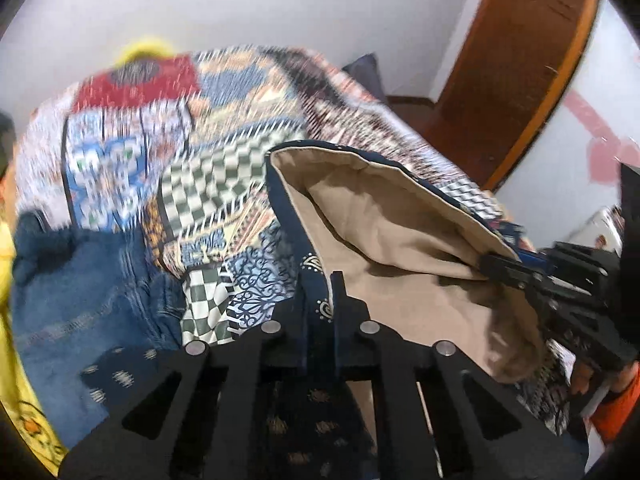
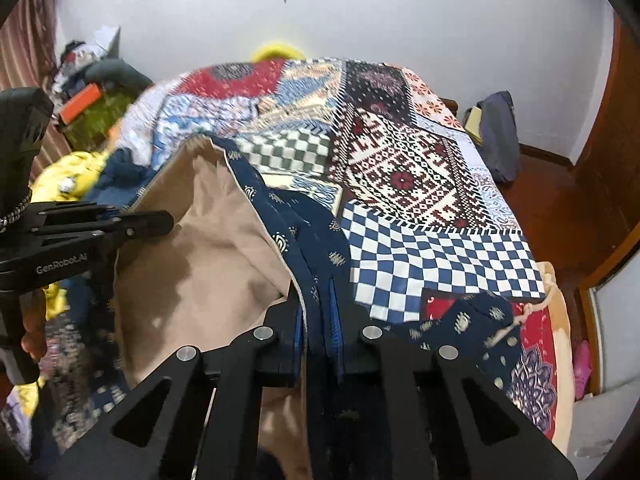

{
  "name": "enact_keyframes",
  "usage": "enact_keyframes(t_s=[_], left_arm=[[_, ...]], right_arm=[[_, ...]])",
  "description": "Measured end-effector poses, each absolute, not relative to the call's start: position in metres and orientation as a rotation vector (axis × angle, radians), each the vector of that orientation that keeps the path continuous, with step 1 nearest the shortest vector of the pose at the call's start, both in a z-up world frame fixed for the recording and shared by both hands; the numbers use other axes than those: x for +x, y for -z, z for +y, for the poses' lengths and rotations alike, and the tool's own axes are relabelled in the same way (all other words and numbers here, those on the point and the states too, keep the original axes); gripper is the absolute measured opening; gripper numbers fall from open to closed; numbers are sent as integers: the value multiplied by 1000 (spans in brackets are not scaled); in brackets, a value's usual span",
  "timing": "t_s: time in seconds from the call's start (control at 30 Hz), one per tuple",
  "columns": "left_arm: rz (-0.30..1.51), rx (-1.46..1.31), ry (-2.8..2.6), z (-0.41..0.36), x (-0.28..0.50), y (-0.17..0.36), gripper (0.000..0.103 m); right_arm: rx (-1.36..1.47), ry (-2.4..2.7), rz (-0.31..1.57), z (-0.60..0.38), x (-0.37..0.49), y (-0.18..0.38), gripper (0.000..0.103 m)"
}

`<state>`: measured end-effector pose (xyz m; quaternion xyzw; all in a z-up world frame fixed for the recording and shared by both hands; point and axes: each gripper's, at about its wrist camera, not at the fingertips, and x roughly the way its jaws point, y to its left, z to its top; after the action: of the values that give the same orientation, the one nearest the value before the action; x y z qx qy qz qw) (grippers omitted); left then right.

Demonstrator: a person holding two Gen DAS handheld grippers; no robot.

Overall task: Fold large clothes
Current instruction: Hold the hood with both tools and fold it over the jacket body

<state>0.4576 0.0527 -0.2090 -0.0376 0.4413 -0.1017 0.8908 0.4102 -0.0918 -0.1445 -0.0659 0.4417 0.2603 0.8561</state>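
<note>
A large navy printed garment with a beige lining [image 1: 400, 232] hangs stretched between both grippers above the bed. My left gripper [image 1: 320, 296] is shut on its navy edge at the bottom centre of the left wrist view. My right gripper [image 1: 494, 266] comes in from the right of that view, clamped on the other edge. In the right wrist view the right gripper [image 2: 318, 300] pinches the navy edge of the garment [image 2: 208, 248], whose beige inside faces the camera. The left gripper [image 2: 166, 220] grips it from the left.
A patchwork bedspread [image 2: 400, 176] covers the bed. Blue jeans [image 1: 88, 288] and a yellow garment [image 2: 68, 176] lie on its left part. A wooden door [image 1: 520, 60] stands to the right, a dark bag [image 2: 500, 132] leans by the wall, and clutter [image 2: 88, 92] is piled at the far left.
</note>
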Motion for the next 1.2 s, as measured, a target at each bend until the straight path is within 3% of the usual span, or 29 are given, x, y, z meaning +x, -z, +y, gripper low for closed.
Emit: enact_keyframes(t_s=[0.4, 0.93, 1.13, 1.2], left_arm=[[804, 62, 318, 31, 352, 136, 8], [1058, 75, 326, 22, 261, 237, 8], [1076, 109, 321, 20, 242, 236, 12], [1052, 103, 315, 22, 240, 223, 17]], right_arm=[[-84, -645, 911, -131, 335, 92, 8], [-79, -650, 1114, -155, 262, 153, 8], [-109, -625, 1103, -158, 256, 146, 9], [-110, -596, 1076, -160, 258, 136, 14]])
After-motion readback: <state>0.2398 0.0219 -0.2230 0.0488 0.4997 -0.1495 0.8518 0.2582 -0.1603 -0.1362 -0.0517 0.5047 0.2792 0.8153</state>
